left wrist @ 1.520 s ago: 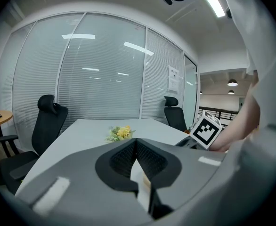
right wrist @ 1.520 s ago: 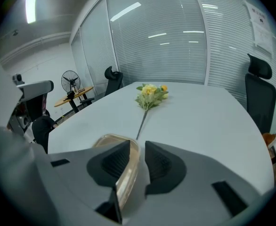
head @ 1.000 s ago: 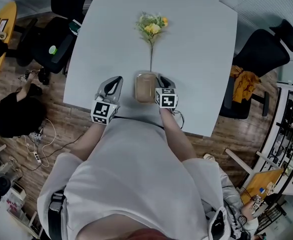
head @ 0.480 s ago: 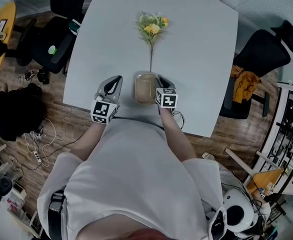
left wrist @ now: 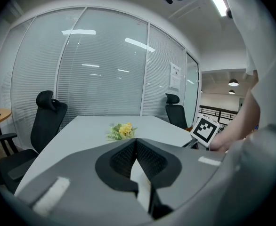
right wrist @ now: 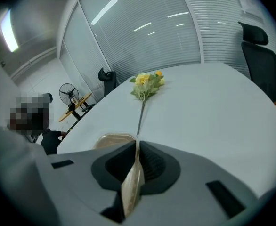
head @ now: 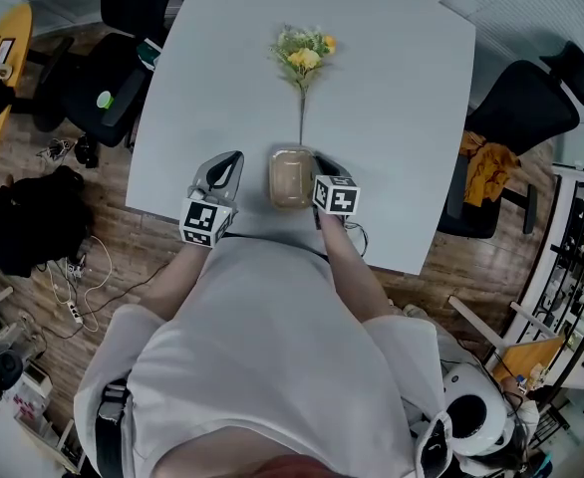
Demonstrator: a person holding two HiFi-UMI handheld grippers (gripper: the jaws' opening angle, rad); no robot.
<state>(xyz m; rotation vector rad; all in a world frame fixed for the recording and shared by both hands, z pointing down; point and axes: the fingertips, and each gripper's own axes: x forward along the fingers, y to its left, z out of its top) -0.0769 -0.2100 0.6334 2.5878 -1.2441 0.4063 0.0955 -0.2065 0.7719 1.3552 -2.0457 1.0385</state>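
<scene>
Right tongs (right wrist: 137,146) pinch the tray (head: 291,177) rim (wall notice (left wrist: 174,76) unreadable).

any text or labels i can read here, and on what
No readable words.
Paper notice on the glass wall: print too small to read.
Marker cubes: square patterns only, no letters.
Plastic container: no label visible.

Head view overhead, steeply down; gripper views low, forward, sharing flowers (head: 302,56).
</scene>
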